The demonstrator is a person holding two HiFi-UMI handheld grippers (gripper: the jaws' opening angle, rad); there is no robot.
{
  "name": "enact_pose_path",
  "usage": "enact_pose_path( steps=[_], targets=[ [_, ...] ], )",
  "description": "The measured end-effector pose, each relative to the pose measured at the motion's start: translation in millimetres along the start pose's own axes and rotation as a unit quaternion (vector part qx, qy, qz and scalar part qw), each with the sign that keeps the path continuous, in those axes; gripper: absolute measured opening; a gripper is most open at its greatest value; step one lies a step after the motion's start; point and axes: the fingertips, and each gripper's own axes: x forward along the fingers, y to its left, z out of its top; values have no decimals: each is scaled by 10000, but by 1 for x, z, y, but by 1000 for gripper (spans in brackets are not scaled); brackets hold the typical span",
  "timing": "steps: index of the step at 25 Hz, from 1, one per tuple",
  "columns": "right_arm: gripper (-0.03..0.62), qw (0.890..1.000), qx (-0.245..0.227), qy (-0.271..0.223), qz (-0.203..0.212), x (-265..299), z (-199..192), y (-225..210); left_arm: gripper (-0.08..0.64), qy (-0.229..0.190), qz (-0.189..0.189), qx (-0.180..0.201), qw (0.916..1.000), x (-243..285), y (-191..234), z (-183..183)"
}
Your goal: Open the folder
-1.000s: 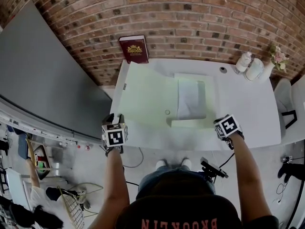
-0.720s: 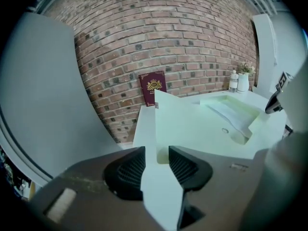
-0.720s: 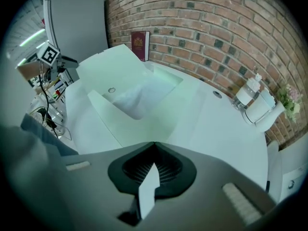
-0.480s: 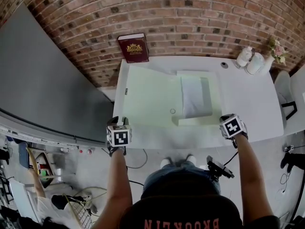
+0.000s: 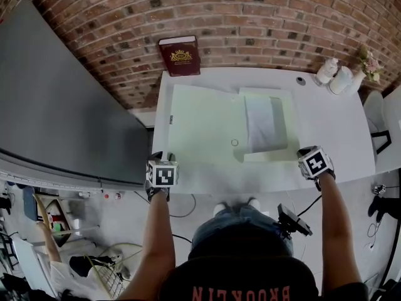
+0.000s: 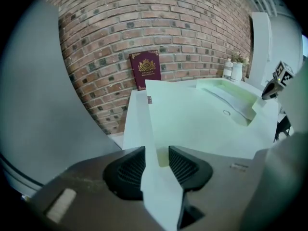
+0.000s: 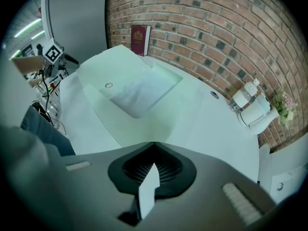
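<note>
White worktop (image 5: 338,127) beyond our released left gripper (image 6: 156,165) and clenched, empty right gripper (image 7: 154,146) bears an opened pale-green folder (image 5: 200,124).

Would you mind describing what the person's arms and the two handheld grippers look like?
Both are grey handheld bodies with black ribbed pads; the left gripper and right gripper look alike. Each carries a white marker cube printed with black square patterns. The forearms are bare; the person wears a dark T-shirt with reddish lettering.
</note>
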Motion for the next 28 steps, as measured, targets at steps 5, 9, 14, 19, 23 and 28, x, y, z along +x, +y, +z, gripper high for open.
enact_pose_path(
  steps=[5, 9, 14, 19, 23, 28],
  targets=[
    [0, 9996, 9, -1, -266, 1, 1, 1, 146, 214, -148, -4, 9997, 13, 1, -7],
    [0, 9987, 44, -27, -507, -3, 8, 2, 146, 440, -369, -137, 9983, 28, -3, -18],
    [-1, 9986, 52, 121, -508, 2, 4, 5, 146, 645, -497, -188, 9965, 37, -4, -24],
    [0, 9979, 128, 211, -591, -1, 5, 4, 146, 694, -473, -209, 9962, 37, 1, -19],
    [0, 9980, 139, 283, -555, -1, 2, 0, 146, 702, -624, -608, 9937, 31, 0, -12],
    [0, 9985, 260, 344, -324, 2, -2, 1, 152, 640, -399, -613, 9953, 33, 5, -10]
  ],
)
